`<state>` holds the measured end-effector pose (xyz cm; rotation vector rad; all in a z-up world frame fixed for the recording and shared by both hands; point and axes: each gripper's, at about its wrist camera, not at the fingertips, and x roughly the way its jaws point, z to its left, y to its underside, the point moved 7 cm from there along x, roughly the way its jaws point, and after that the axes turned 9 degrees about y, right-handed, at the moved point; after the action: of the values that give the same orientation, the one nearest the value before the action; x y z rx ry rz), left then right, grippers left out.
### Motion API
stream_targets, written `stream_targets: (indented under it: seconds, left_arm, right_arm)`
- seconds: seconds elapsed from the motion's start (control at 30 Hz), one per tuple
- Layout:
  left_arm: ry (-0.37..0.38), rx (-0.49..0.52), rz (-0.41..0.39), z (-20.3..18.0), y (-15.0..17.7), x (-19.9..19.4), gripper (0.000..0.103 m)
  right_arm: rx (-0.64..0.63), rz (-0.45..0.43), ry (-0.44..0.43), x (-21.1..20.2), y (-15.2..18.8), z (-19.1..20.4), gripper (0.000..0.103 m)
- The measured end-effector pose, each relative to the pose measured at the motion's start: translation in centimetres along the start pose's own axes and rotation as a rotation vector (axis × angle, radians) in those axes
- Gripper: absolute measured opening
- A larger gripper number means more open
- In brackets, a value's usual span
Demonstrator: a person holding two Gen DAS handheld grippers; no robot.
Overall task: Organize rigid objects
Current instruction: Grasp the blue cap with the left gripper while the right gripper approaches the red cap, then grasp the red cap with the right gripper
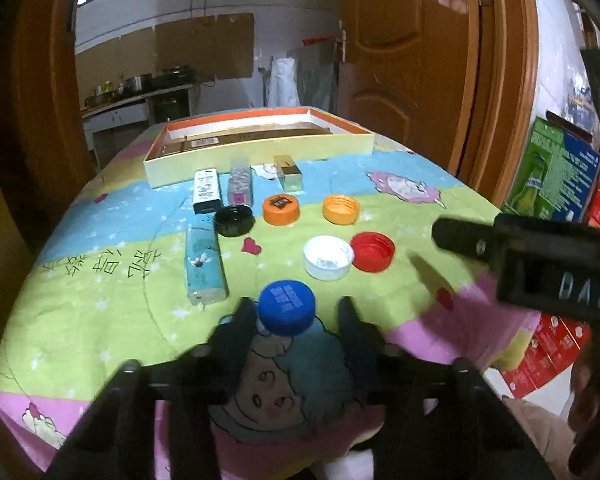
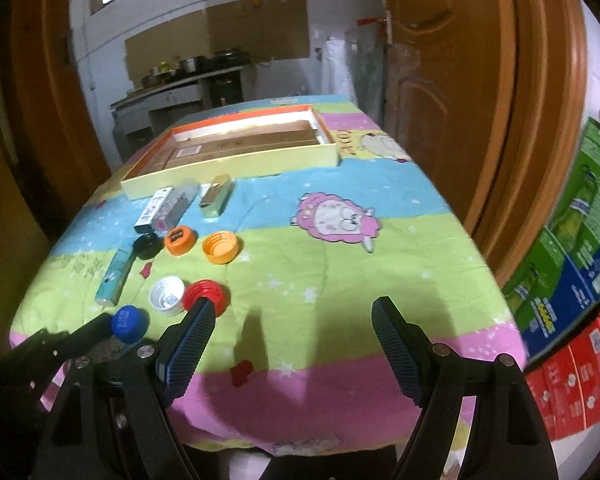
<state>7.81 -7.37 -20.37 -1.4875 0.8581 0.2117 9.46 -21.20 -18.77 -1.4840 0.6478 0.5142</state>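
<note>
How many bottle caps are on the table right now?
6: blue cap at the left gripper, white cap touching red cap, black cap, two orange caps nearer the tray. None seem hidden.

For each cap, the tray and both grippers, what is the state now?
Blue cap: top up, between the jaws, one finger touching.
White cap: open side up.
Red cap: open side up.
Tray: open.
Left gripper: jaws partly closed.
Right gripper: jaws open, empty.
</note>
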Motion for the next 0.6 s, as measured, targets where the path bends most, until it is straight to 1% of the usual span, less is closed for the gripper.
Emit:
stream_targets:
  seconds: [0.03, 0.1, 0.13, 0.2, 0.27, 0.4, 0.47, 0.53, 0.6]
  left_arm:
    - [-0.006, 0.001, -0.007, 0.3, -0.1, 0.1, 0.030]
    - [0.010, -0.011, -0.021, 0.6, -0.2, 0.2, 0.030]
    - [0.014, -0.025, -0.028, 0.8, -0.2, 0.0, 0.030]
    - [0.015, -0.043, -0.031, 1.3, -0.2, -0.1, 0.030]
    - [0.021, -0.054, -0.036, 1.6, -0.3, -0.2, 0.030]
    - [0.004, -0.056, -0.046, 2.1, -0.4, -0.6, 0.030]
    - [-0.003, -0.062, -0.051, 2.4, -0.6, -0.7, 0.030]
    - [-0.004, -0.065, -0.057, 2.5, -0.8, -1.0, 0.030]
    - [-0.009, -0.067, -0.067, 2.8, -1.0, -1.3, 0.030]
  right_arm:
    - [-0.013, 0.001, -0.016, 0.3, 0.1, 0.4, 0.079]
    - [-0.038, 0.019, -0.057, 1.1, 0.6, 1.1, 0.067]
    - [-0.044, 0.031, -0.076, 1.3, 0.9, 1.4, 0.066]
    - [-0.055, 0.049, -0.111, 1.9, 1.3, 2.1, 0.065]
    - [-0.079, 0.042, -0.136, 2.2, 1.4, 2.9, 0.065]
    - [-0.145, 0.018, -0.163, 2.5, 1.3, 4.5, 0.065]
    - [-0.172, 0.014, -0.158, 2.9, 1.3, 5.1, 0.064]
    - [-0.198, 0.004, -0.139, 3.4, 1.0, 5.4, 0.055]
    - [-0.216, 0.002, -0.136, 3.8, 0.6, 5.7, 0.044]
